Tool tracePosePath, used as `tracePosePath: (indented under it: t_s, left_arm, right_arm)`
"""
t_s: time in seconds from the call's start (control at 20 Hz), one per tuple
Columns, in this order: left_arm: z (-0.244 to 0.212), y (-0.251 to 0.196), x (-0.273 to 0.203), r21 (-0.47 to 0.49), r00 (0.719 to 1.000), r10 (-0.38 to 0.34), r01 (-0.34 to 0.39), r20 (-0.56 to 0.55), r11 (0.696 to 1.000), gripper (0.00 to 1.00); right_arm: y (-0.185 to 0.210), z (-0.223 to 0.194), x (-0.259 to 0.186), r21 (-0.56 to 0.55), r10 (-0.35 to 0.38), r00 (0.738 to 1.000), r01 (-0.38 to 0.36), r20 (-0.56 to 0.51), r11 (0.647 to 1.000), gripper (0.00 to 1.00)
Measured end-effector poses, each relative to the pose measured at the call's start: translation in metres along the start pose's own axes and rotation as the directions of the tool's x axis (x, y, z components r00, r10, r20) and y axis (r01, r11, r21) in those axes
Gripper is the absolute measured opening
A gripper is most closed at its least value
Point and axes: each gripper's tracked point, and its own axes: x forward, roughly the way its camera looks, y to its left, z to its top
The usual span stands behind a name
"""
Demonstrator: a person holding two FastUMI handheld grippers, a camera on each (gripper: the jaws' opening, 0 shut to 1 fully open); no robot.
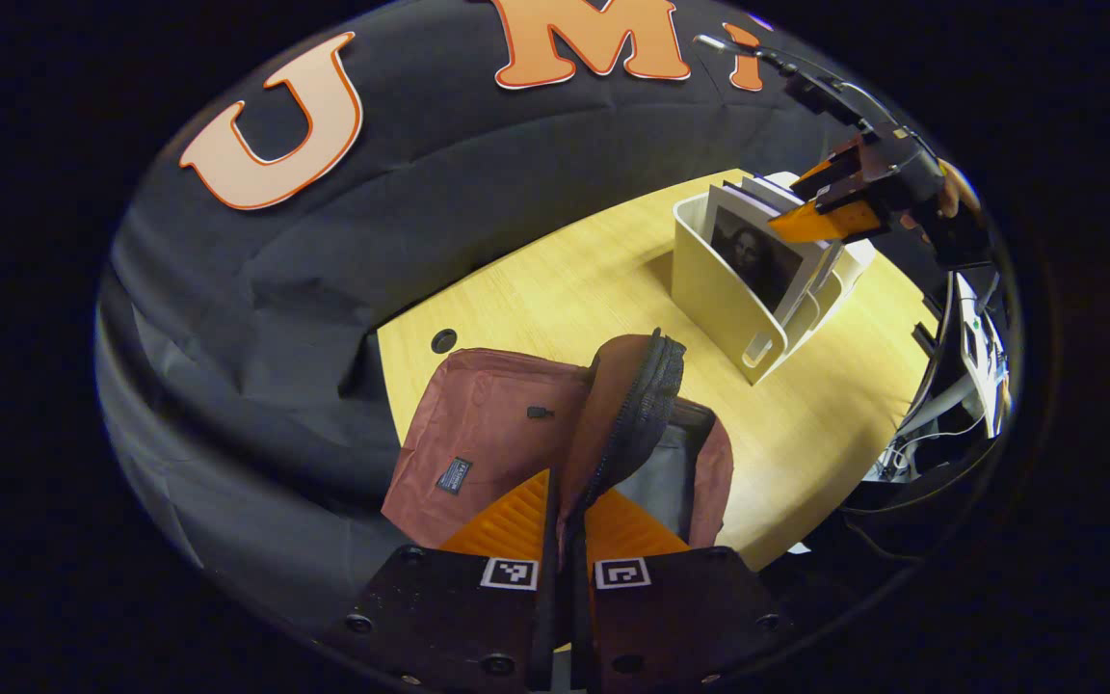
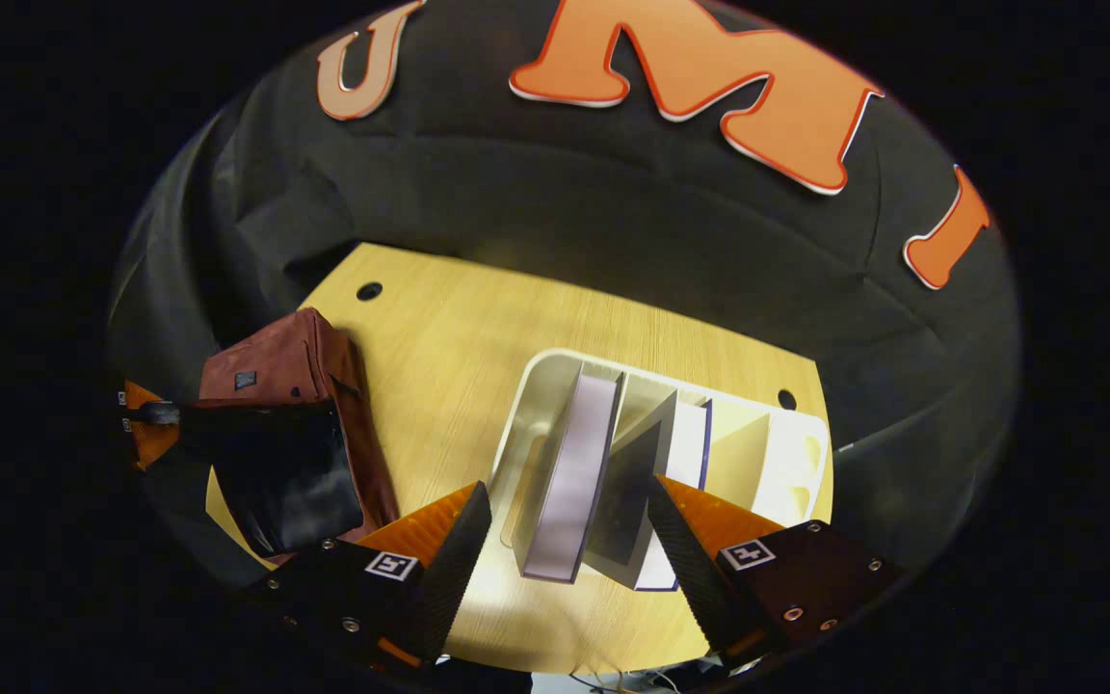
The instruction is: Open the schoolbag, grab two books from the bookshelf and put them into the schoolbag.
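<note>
Two books (image 2: 579, 472) lean in the bookshelf (image 2: 786, 453) on the desk (image 2: 439, 337), between your wide-spread right tool (image 2: 565, 540). Your left tool (image 1: 565, 525) pinches the schoolbag (image 1: 488, 424) flap open. Close off-centre and you may clamp both books, or tip the bookshelf.

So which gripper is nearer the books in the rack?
Right. The right gripper hangs open directly over the books in the white rack, its fingers straddling them. The left gripper is across the table, shut on the schoolbag's flap.
</note>
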Motion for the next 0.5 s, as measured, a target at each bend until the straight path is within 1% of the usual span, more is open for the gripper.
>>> tracePosePath:
  t_s: [0.1,0.15,0.2,0.25,0.3,0.35,0.4,0.45,0.5]
  left_arm:
    - [0.003,0.008,-0.002,0.004,1.000,-0.011,0.011,0.000,1.000,0.07]
    - [0.004,0.010,-0.003,0.004,1.000,-0.017,0.017,-0.001,1.000,0.08]
    - [0.005,0.013,-0.002,0.006,1.000,-0.021,0.021,-0.002,1.000,0.07]
    - [0.006,0.013,-0.002,0.007,1.000,-0.025,0.025,-0.005,1.000,0.07]
    - [0.004,0.013,-0.001,0.015,1.000,-0.028,0.028,-0.004,0.999,0.07]
    - [0.005,0.012,-0.001,0.020,0.999,-0.032,0.032,-0.004,0.999,0.08]
    - [0.004,0.013,-0.001,0.025,0.999,-0.035,0.035,-0.001,0.999,0.08]
    - [0.004,0.013,-0.001,0.021,0.999,-0.036,0.036,-0.003,0.999,0.07]
    - [0.002,0.013,-0.001,0.019,0.999,-0.037,0.037,-0.003,0.999,0.07]
  right_arm:
    - [-0.004,-0.003,0.011,-0.030,-0.028,0.998,0.026,-0.059,0.999,0.97]
    - [-0.004,-0.005,0.018,-0.028,-0.038,0.996,0.036,-0.086,0.999,0.94]
    - [-0.002,-0.006,0.024,-0.015,-0.029,0.992,0.028,-0.119,1.000,0.93]
    - [0.000,-0.006,0.031,0.010,-0.014,0.989,0.016,-0.147,1.000,0.89]
    - [0.005,-0.007,0.036,0.040,0.010,0.983,-0.002,-0.181,0.999,0.87]
    - [0.003,-0.011,0.041,0.059,0.007,0.976,0.006,-0.216,0.998,0.81]
    - [-0.001,-0.011,0.048,0.069,-0.009,0.973,0.026,-0.232,0.997,0.79]
    - [-0.003,-0.013,0.053,0.070,-0.023,0.968,0.042,-0.251,0.997,0.68]
    - [-0.002,-0.014,0.056,0.076,-0.017,0.963,0.039,-0.269,0.996,0.71]
